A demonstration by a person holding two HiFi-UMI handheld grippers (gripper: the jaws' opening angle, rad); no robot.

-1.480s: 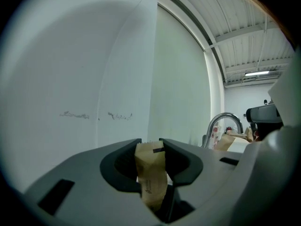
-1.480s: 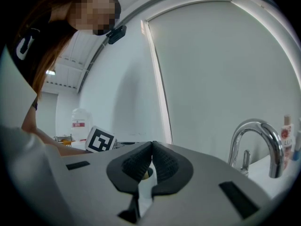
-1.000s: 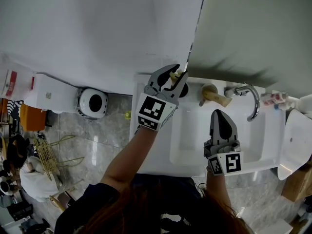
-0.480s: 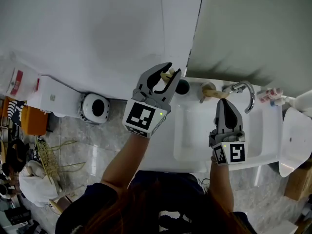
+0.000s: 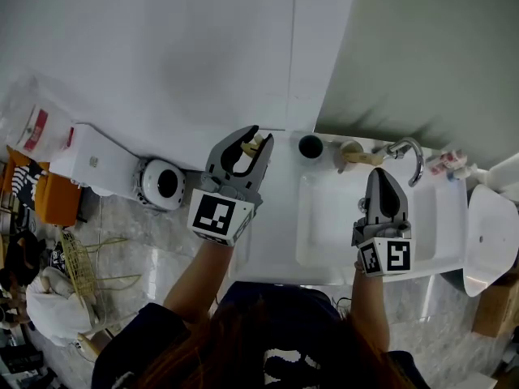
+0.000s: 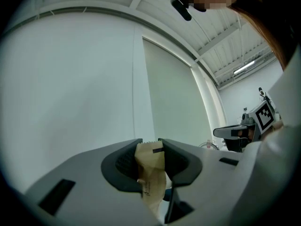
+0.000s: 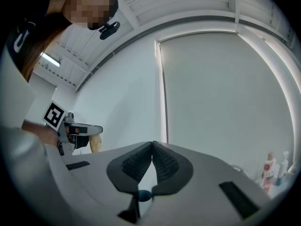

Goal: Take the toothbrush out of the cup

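The left hand-held gripper (image 5: 258, 136) (image 6: 149, 142) is clamped on the toothbrush (image 5: 256, 145) (image 6: 151, 173), which is clear of the cup and held up in front of the white wall. It sits in a tan paper sleeve with a crimped top edge, a small dark mark near the top and faint print lower down. The end pokes just past the jaw tips. The small dark cup (image 5: 310, 146) stands at 3 o'clock from it, on the back rim of the sink (image 5: 340, 225), with the tap (image 5: 409, 156) further along at 3 o'clock. The right hand-held gripper (image 5: 381, 173) (image 7: 152, 147) hangs over the basin, jaws pressed together and empty.
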